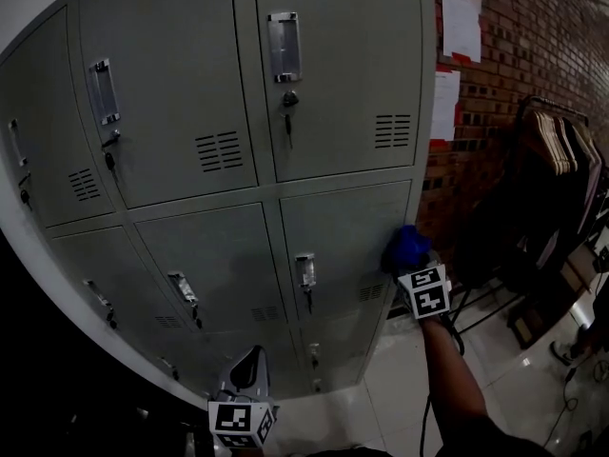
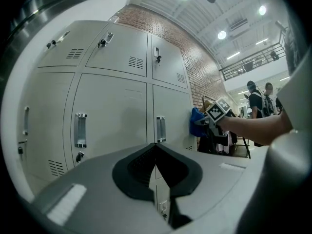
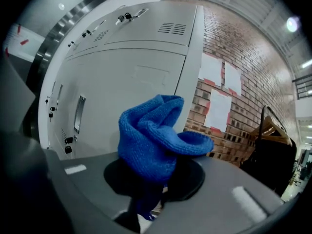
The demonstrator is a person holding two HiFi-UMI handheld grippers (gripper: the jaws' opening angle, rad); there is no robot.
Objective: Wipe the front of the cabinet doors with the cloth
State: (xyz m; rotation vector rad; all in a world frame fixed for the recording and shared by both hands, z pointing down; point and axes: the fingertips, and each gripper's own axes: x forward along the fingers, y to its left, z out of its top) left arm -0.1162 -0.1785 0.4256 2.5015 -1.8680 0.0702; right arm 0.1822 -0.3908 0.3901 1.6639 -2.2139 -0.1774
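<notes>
Pinned on the brick wall (image 1: 495, 84) to the right of the cabinet: white paper sheets (image 1: 461, 22) with red edging, print too small to read. On the marker cube (image 1: 425, 291) of the right gripper (image 1: 407, 265), only black-and-white square patterns, no letters. Nothing legible on the grey cabinet doors (image 1: 343, 84) either, just metal handles (image 1: 284, 46), keys in locks and vent slots.

Clamped in the right gripper's jaws: a blue knitted cloth (image 1: 407, 246), bunched and flopping over the tips in the right gripper view (image 3: 156, 140), so that the tips sit buried beneath it. Held at the far right edge of the middle-row right door (image 1: 343, 246), apparently against the metal, though not clear enough to call contact for certain.

Low and near, at the bottom of the head view: the left gripper (image 1: 249, 369), jaws closed tip to tip with nothing between them, seen so in the left gripper view (image 2: 157, 174). Pointed at the lower doors, apart from them.

Cut off by dark lens edge: the cabinet's left column. Partly covered by the left gripper: the bottom row. Dim and hard to make out at far right: a clothes rack (image 1: 561, 150) with hangers. Small in the left gripper view, two people (image 2: 258, 99) standing well beyond the bare forearm (image 2: 253, 126).
</notes>
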